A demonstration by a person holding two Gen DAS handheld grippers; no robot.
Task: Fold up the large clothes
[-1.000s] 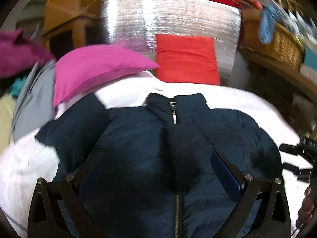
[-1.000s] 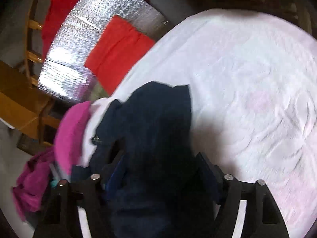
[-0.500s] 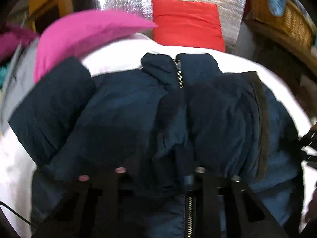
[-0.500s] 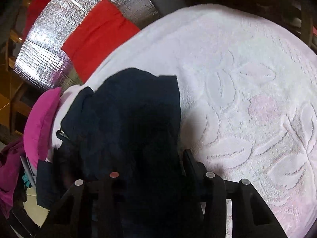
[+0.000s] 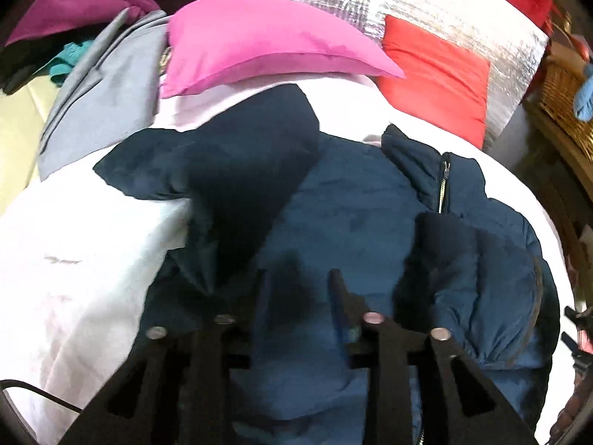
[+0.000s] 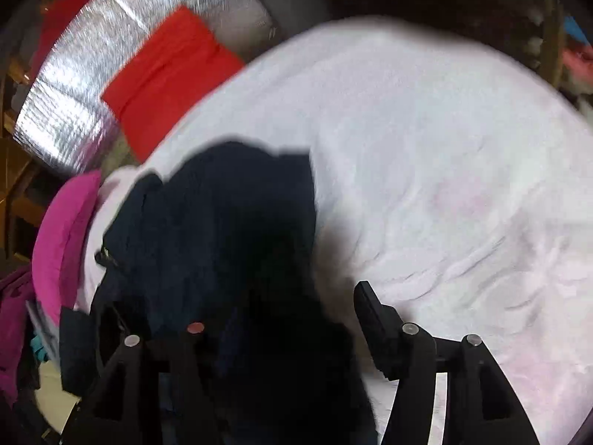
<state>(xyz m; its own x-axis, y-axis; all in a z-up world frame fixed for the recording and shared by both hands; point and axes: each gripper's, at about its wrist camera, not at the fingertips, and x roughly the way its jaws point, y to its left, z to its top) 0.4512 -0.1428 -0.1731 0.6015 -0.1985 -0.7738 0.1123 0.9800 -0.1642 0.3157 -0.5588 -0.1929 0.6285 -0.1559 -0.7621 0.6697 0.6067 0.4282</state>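
One navy jacket [image 5: 352, 200] lies on the white bedspread [image 5: 74, 259], one pink pillow [image 5: 259, 40] and one red pillow [image 5: 433, 74] beyond it. Left gripper [image 5: 296, 296] and right gripper [image 6: 292, 315]: jaws opening, fabric between, not pinched. Right view blurred; jacket's near hem cut off.

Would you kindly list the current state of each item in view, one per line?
Navy padded jacket: lying on the bed, zip closed at the collar, right sleeve folded across the front.
White embossed bedspread: spread flat beneath the jacket.
Pink pillow: resting at the bed's far edge.
Left gripper: jaws opening, jacket fabric between them.
Right gripper: jaws opening, dark jacket fabric between them.
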